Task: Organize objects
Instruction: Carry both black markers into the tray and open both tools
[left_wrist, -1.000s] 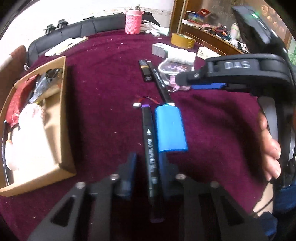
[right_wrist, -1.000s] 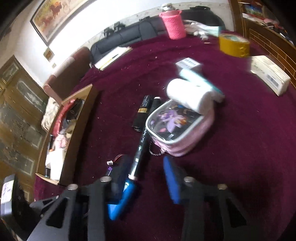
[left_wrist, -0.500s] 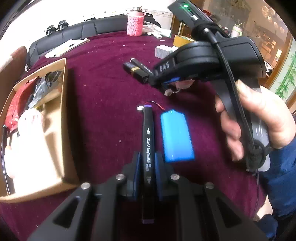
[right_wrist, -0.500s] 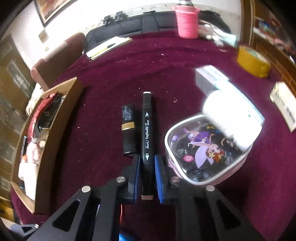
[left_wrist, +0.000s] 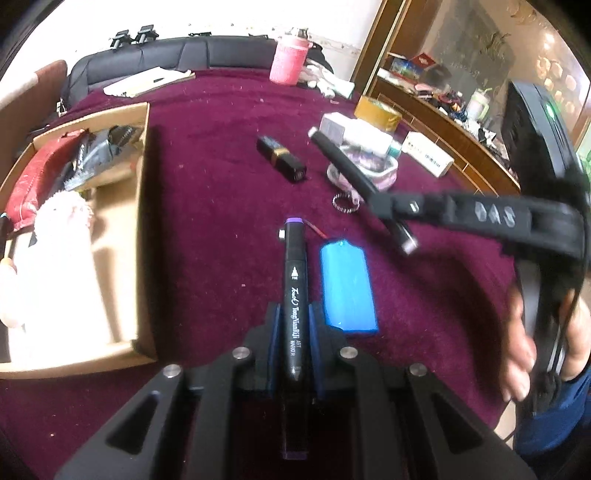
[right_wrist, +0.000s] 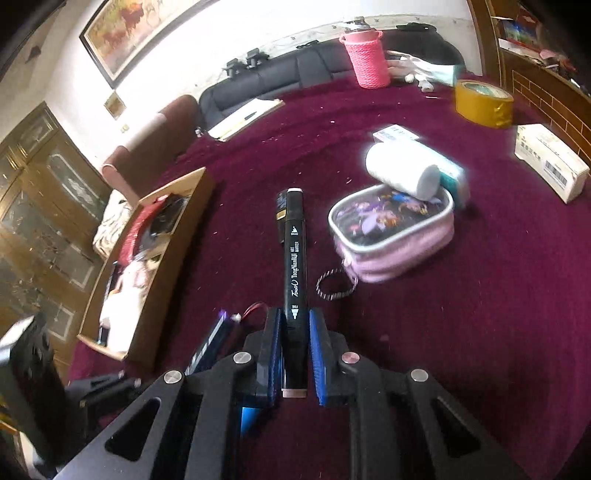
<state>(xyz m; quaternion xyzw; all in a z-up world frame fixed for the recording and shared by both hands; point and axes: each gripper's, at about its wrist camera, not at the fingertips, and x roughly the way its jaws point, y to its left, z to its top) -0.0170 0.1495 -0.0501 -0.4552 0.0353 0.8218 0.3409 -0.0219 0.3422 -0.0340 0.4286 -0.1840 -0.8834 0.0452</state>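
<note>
Left wrist view: the left tongs (left_wrist: 293, 349) clench a purple-capped marker (left_wrist: 294, 291) between the cardboard box (left_wrist: 142, 229) and blue battery (left_wrist: 347, 288); right wrist view: the right tongs (right_wrist: 294, 354) grasp a pale-capped marker (right_wrist: 294, 258), open maroon surface (right_wrist: 461, 314) beyond the pink pouch (right_wrist: 395, 232).

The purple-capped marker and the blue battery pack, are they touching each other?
Apart. The left wrist view shows a strip of maroon cloth between the purple-capped marker and the blue battery pack along their whole length.

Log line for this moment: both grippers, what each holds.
left gripper: shut on purple-capped marker | right gripper: shut on pink-capped marker | box: left of both
</note>
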